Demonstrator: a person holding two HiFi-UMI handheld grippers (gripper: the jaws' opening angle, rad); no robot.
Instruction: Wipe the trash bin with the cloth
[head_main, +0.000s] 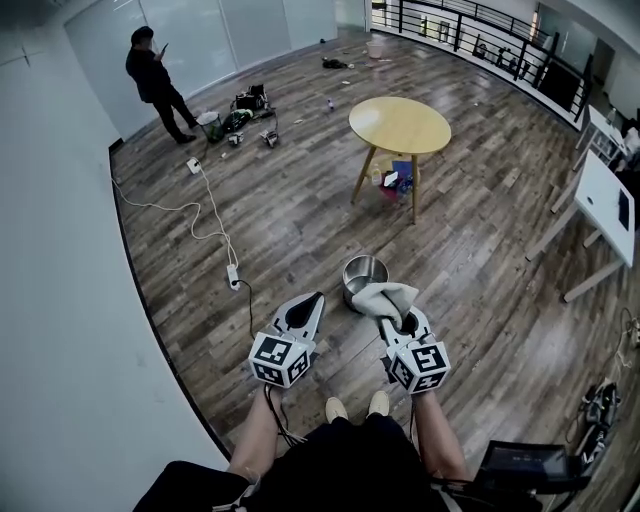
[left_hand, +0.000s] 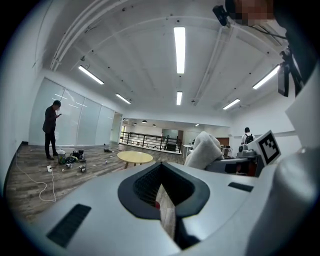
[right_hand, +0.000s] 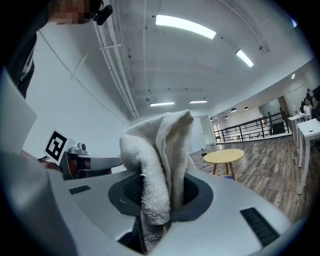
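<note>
Plank floor (head_main: 300, 220), upright bin (head_main: 365, 270), gripped cloth (head_main: 390, 297)

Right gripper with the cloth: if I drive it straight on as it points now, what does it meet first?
Probably nothing close. The right gripper, shut on the cloth, points roughly level into open room; the trash bin sits on the floor, likely below that line. Depth is unclear.
</note>
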